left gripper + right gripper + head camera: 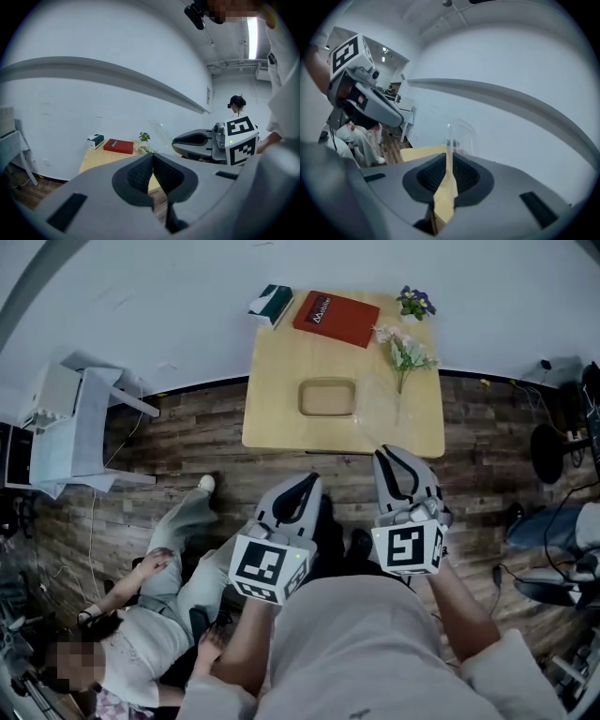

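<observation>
left gripper (302,486) and right gripper (394,460) hover, jaws together, empty; the clear vase (375,407) looks fragile, slippery: clasp its body gently.

the book (336,319) is red, the table (281,399) tan, the flowers (414,302) purple, the floor (187,442) dark wood-grain.

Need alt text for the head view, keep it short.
The left gripper and right gripper, both shut, are held side by side above the wood floor, just short of a small table. The table carries a tray, red book, tissue box, cut flowers and a potted plant. A person sits on the floor at left.
</observation>
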